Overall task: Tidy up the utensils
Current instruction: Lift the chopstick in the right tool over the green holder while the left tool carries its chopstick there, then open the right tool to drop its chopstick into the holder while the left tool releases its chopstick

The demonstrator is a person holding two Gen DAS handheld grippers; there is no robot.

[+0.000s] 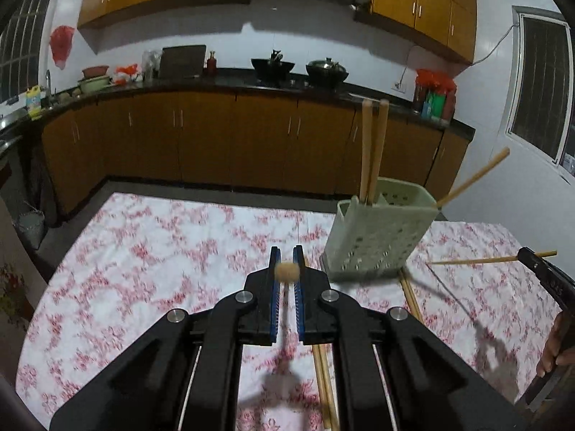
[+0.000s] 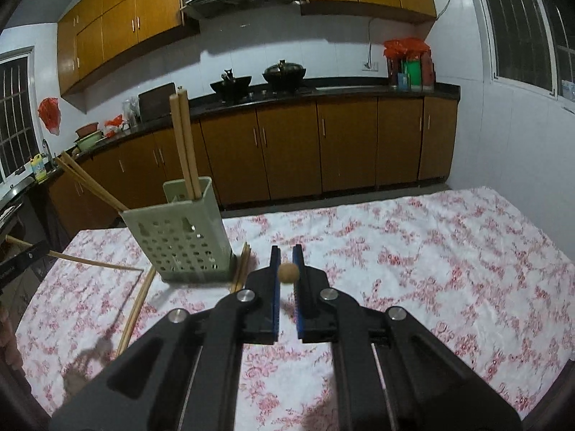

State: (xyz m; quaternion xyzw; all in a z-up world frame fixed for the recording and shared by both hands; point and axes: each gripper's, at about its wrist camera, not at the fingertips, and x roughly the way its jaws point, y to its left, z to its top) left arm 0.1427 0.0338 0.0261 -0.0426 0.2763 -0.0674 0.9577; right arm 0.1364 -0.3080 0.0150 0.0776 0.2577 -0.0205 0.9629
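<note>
While both tilt downward over the table, left tool (image 1: 286,264) and right tool (image 2: 286,264) each clamp a chopstick.

Two black grippers: left gripper (image 1: 286,256), right gripper (image 2: 286,255). Blue ribbed pads (image 1: 275,298) lining slim fingers. Round silver screws (image 1: 245,296) on angular black linkages. Thin pale rods (image 1: 192,384) beneath.

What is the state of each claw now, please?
Left claw: closed on a chopstick, seen end-on.
Right claw: closed on a chopstick, seen end-on.
</note>
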